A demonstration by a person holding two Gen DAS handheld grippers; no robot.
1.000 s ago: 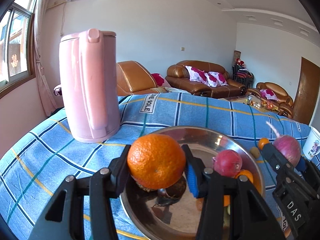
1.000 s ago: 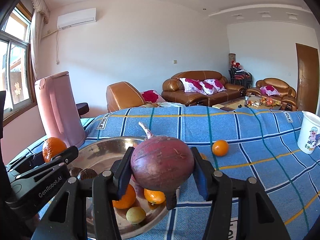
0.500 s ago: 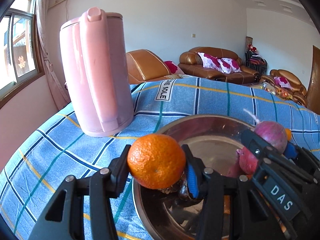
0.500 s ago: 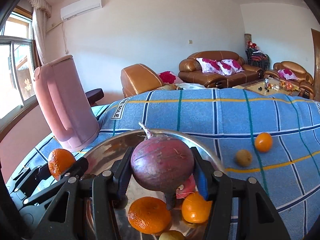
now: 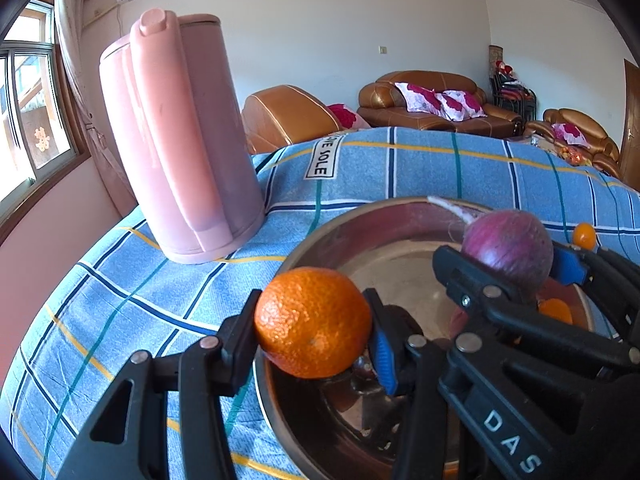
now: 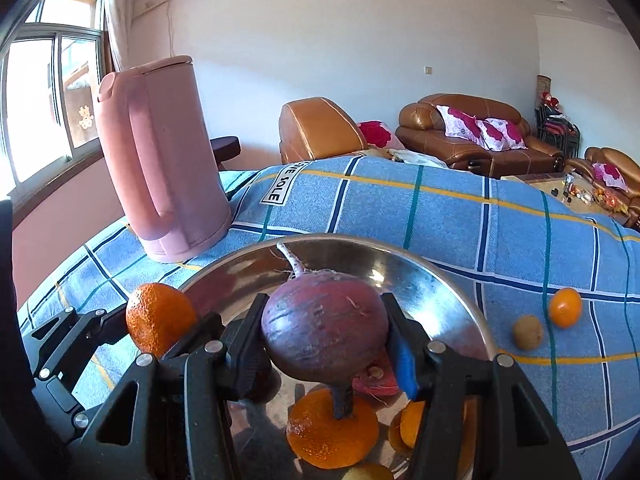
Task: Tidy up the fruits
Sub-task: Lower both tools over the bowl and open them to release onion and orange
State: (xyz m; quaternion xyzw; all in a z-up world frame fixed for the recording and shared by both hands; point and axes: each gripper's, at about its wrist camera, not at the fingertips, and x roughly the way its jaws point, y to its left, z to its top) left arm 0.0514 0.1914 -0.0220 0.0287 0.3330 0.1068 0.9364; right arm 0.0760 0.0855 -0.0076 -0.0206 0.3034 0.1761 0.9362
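Note:
My left gripper (image 5: 314,326) is shut on an orange (image 5: 313,322) and holds it over the near left rim of a round steel bowl (image 5: 360,216). My right gripper (image 6: 325,338) is shut on a purple-red beet (image 6: 325,326) with a thin root, held above the bowl's (image 6: 440,272) middle. The beet also shows in the left wrist view (image 5: 508,250). The held orange shows in the right wrist view (image 6: 160,322) at the left. Inside the bowl lie oranges (image 6: 332,436) and a red fruit (image 6: 374,380).
A tall pink kettle (image 5: 180,140) stands on the blue checked cloth (image 5: 120,300) just left of the bowl. A small orange (image 6: 565,307) and a brown kiwi (image 6: 528,333) lie on the cloth right of the bowl. Brown sofas stand behind.
Both grippers moved forward and left with their fruit. The beet now hangs over the bowl's middle. The kettle looms closer.

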